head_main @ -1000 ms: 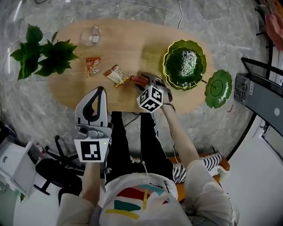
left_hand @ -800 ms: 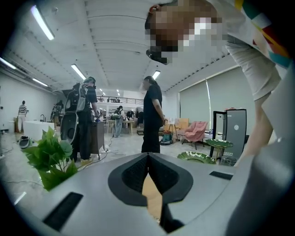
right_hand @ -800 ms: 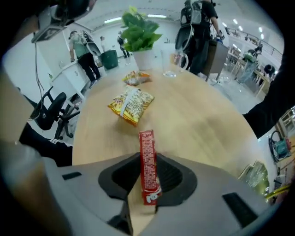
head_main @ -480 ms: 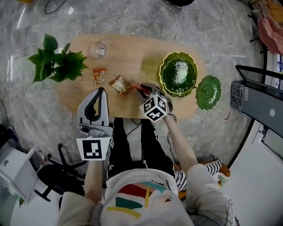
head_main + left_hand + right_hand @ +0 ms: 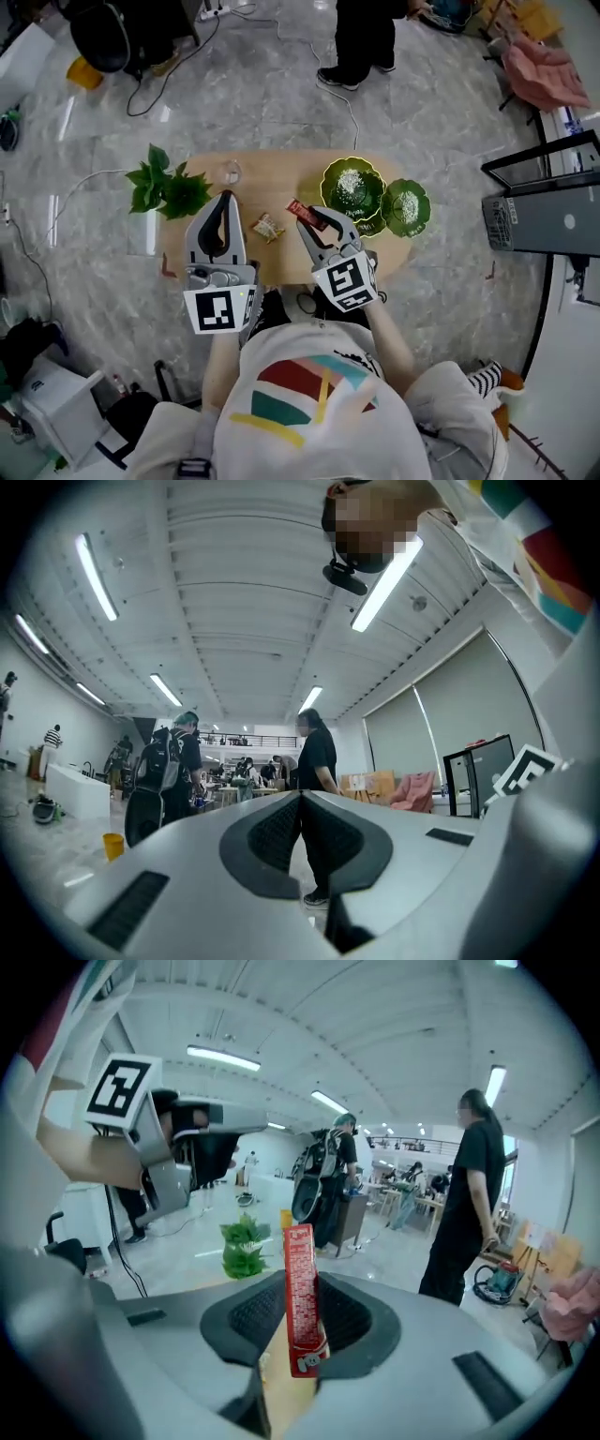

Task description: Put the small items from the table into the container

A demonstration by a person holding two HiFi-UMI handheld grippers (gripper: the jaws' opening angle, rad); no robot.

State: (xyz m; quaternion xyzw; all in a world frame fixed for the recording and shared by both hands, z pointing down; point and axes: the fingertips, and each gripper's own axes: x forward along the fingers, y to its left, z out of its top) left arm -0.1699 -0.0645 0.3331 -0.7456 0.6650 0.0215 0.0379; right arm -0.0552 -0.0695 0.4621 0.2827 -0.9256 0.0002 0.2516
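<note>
Red snack stick (image 5: 300, 1302) sits clamped in the right claw (image 5: 314, 225), left claw (image 5: 223, 202) closed and empty; next it likely needs carrying over the green bowl (image 5: 325, 192)

My white T-shirt (image 5: 309, 398) carries red, teal and yellow stripes. My left gripper (image 5: 223, 199) and right gripper (image 5: 311, 223) are grey, each with a black-and-white marker cube (image 5: 220, 310).

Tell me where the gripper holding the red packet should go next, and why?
Probably it should move a little to the right, over the green bowl, before letting go. The right gripper is shut on the red packet, which sticks up between its jaws. In the head view the bowl sits open just beside the gripper, with its lid lying next to it.
</note>
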